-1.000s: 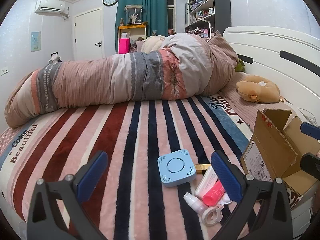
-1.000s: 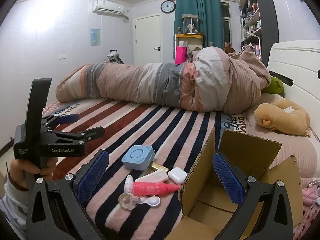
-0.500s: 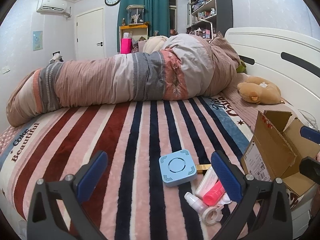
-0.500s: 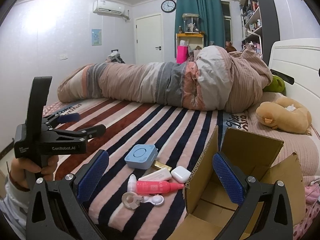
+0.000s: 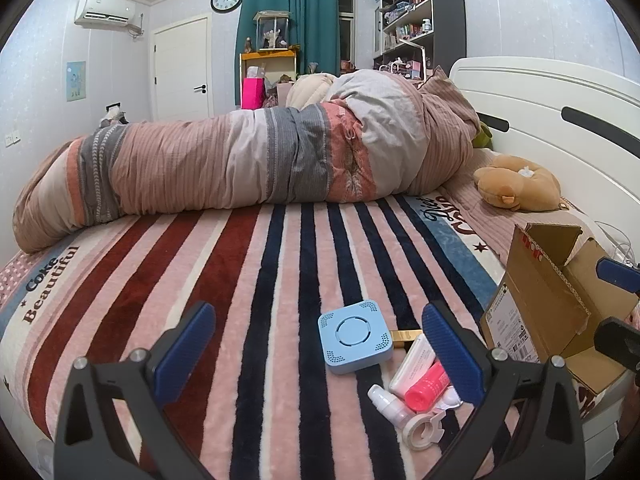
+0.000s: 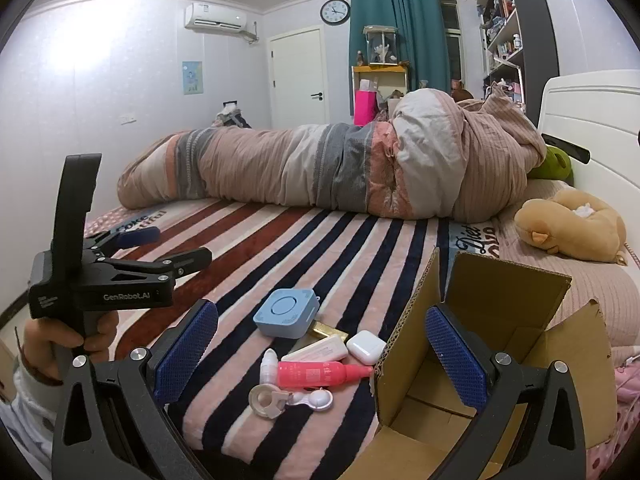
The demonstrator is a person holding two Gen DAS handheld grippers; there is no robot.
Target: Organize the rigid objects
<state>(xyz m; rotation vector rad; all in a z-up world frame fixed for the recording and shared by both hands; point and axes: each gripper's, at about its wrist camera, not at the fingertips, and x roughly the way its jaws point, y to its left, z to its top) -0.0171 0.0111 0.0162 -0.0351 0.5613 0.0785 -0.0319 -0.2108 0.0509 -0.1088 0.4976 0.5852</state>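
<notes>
A pile of small items lies on the striped blanket near the bed's front edge: a light blue square box, a pink tube, a white tube, a white earbud case, a small white bottle and a white tape dispenser. An open cardboard box stands right of them. My left gripper is open and empty, just before the pile. My right gripper is open and empty, over the pile and the box edge.
A rolled pink and grey duvet lies across the far side of the bed. A tan plush toy rests by the white headboard. The left gripper also shows in the right wrist view, held by a hand.
Both views have shifted slightly; the items sit a little higher in frame. Both grippers stay open and nothing has been picked up.
</notes>
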